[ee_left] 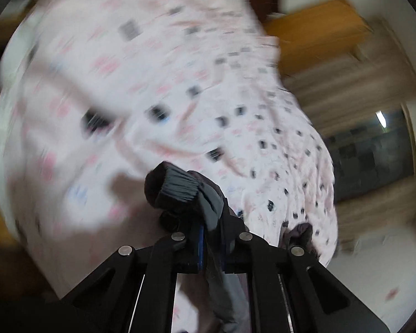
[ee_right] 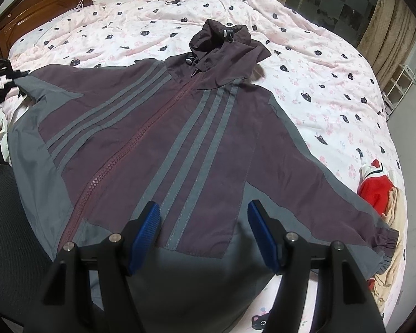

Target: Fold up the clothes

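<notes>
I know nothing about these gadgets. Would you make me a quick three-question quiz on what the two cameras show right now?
1. True or false: the left gripper is clamped on a cuff of the jacket.
2. What lies between the open blue pads of the right gripper?
A. a red garment
B. the jacket's lower front
C. a pillow
3. Fill in: the jacket lies front up on the bed cover with its zip ____.

Key
1. True; the fingers are closed with the sleeve end pinched between them.
2. B; the red garment lies beside the other sleeve.
3. Closed.
</notes>
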The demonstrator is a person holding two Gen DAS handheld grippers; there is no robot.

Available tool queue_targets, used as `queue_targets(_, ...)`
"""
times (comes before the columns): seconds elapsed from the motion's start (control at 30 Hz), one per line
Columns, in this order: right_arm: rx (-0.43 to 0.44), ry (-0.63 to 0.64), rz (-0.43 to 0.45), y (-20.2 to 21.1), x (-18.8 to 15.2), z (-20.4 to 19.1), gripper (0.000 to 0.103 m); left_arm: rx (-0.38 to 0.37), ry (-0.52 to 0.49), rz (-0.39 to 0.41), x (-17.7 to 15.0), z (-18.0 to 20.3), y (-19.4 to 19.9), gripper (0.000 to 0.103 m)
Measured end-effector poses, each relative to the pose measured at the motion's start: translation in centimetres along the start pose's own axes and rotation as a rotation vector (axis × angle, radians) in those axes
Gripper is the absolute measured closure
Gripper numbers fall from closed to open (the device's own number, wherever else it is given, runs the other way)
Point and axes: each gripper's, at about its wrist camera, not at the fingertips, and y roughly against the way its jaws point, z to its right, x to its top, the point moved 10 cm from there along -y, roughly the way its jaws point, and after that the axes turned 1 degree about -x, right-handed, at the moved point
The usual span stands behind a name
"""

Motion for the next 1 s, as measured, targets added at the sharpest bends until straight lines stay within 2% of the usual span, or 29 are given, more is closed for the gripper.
queue_targets(0.1, 0.002, 0.000, 0.002, 0.0, 0.0, -0.1, 0.035, 0.020, -0.143, 0.023, 0.2, 1.6, 0.3, 0.097)
queue_targets(0.13, 0.002, 0.001, 0.003, 0.0, 0.0, -0.1, 0.035, 0.021, -0.233, 0.050, 0.4, 2.7, 0.5, 0.097)
queue_targets(0.23, 0.002, 0.002, -0.001, -0.1, -0.1, 0.0, 0.035, 0.086, -0.506, 0.113, 0.4, 5.1, 0.4, 0.097)
queue_targets(0.3, 0.004, 0.000, -0.006, -0.3, -0.2, 0.0, 0.035, 0.144, -0.665, 0.132, -0.4, 5.1, -0.1, 0.097)
queue_targets(0.37, 0.007, -0.003, -0.006, -0.3, -0.2, 0.0, 0.035, 0.207, -0.738, 0.101, -1.1, 3.3, -1.1, 0.097)
queue_targets(0.47, 0.009, -0.001, -0.003, -0.3, -0.1, 0.0, 0.035, 0.266, -0.654, -0.016, -1.8, -1.3, -2.5, 0.096)
queue_targets(0.53, 0.008, 0.003, -0.008, -0.5, -0.2, -0.1, 0.035, 0.263, -0.563, -0.062, -2.2, -3.7, -2.8, 0.090)
queue_targets(0.6, 0.010, 0.004, -0.018, -0.9, -0.4, -0.1, 0.035, 0.240, -0.494, -0.062, -2.2, -4.5, -2.7, 0.083)
queue_targets(0.7, 0.011, 0.012, -0.043, -1.7, -0.8, -0.4, 0.035, 0.261, -0.458, 0.016, -1.4, -4.6, -1.2, 0.068)
queue_targets(0.87, 0.025, 0.003, -0.091, -3.1, -1.7, -0.5, 0.035, 0.308, -0.482, 0.140, -1.0, -3.0, 0.9, 0.068)
queue_targets(1.0, 0.057, -0.046, -0.078, -2.6, -1.6, 0.1, 0.035, 0.274, -0.528, 0.191, -1.7, -0.4, 2.8, 0.065)
